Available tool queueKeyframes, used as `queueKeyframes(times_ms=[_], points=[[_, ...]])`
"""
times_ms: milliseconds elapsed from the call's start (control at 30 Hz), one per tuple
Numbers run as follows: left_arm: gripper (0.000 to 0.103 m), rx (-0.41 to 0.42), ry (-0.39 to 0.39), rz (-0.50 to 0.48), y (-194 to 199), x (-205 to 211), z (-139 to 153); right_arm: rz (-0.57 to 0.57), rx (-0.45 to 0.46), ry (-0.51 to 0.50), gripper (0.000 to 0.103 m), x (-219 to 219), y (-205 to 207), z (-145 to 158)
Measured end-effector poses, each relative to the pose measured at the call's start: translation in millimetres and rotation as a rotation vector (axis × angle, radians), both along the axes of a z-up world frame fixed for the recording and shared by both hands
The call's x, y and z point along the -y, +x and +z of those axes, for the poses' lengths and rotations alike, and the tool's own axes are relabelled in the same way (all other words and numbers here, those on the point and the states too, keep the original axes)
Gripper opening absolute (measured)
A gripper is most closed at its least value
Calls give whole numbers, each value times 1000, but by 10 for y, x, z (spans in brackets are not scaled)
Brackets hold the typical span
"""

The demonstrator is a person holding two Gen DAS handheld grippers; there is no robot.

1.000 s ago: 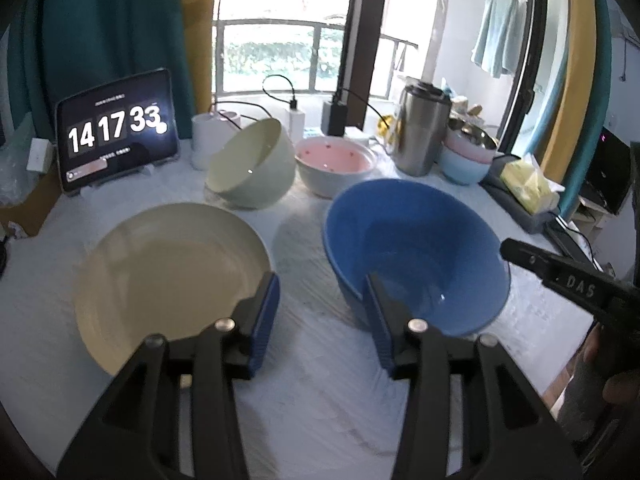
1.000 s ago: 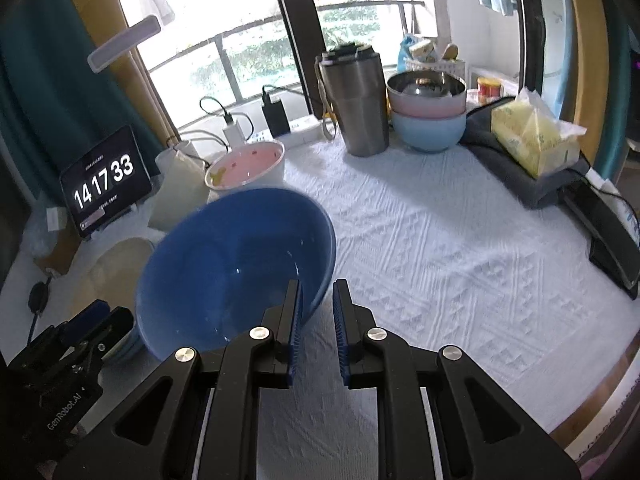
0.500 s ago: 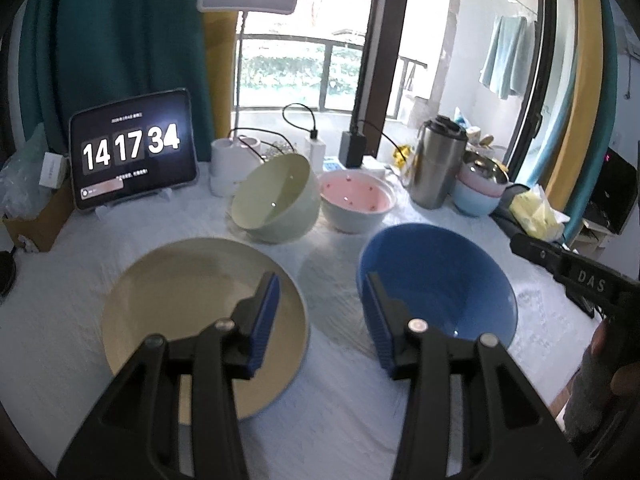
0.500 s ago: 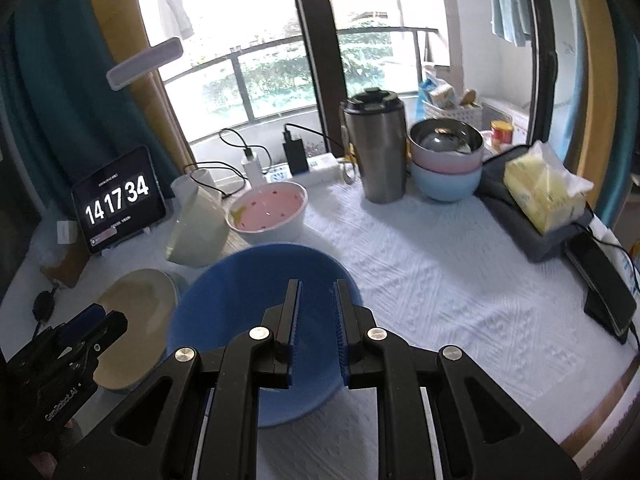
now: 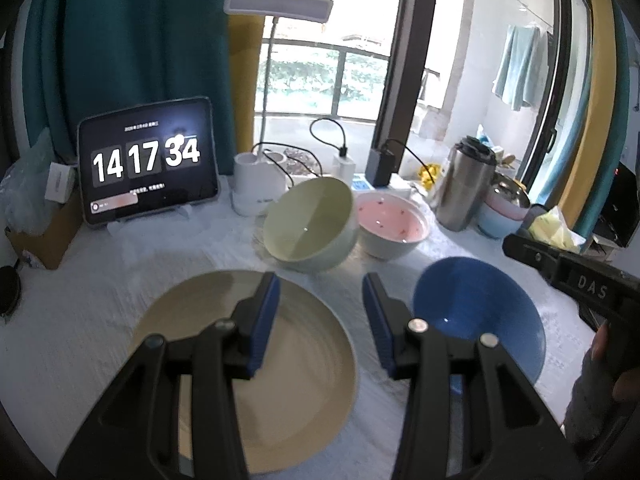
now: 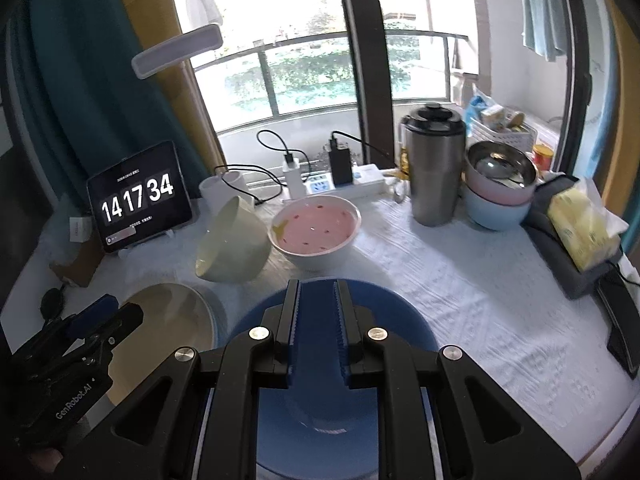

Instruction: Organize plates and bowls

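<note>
- Grippers hung empty above the table: the left gripper [image 5: 320, 312] stood part open over the beige plate [image 5: 280, 380], the right gripper [image 6: 316, 320] nearly closed on nothing over the blue bowl [image 6: 320, 420].
- Plate and blue bowl sat side by side, just apart.
- Farther off, the cream bowl [image 5: 308, 226] leaned tilted against the pink bowl [image 5: 390, 226].
- Judged between pick-ups; next move likely calls for reaching forward to the cream bowl's rim.

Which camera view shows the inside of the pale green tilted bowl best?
The left wrist view: the pale green bowl opens toward that camera, so the whole inside shows. The right wrist view shows mostly its outer wall, with the opening turned away.
</note>
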State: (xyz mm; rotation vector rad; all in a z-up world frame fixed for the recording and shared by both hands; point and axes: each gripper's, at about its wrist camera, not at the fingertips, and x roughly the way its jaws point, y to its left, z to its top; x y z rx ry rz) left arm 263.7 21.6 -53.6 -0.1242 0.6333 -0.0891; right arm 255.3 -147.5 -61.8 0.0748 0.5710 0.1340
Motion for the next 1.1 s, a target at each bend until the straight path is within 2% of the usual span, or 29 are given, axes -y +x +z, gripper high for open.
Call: queueKeyframes(times_ms=[600,867,967,1033,1100], points=[[45,-2,-1,21,452,-526,-31,55,-32,-32,17,-631,481,8],[45,-26,0,28,713,-714,-113,49,-47,-16,17,-838,732,14],[45,-34,-7,28,809,-754,-146,48,-58,-13,19,-907,834,9],[45,-40,-12,29,877,-779,-171,49,-63,-16,32,-963,899,3],[45,-49,-19,30,943,-798,-205,48,-72,-21,33,-1004,963,-9]])
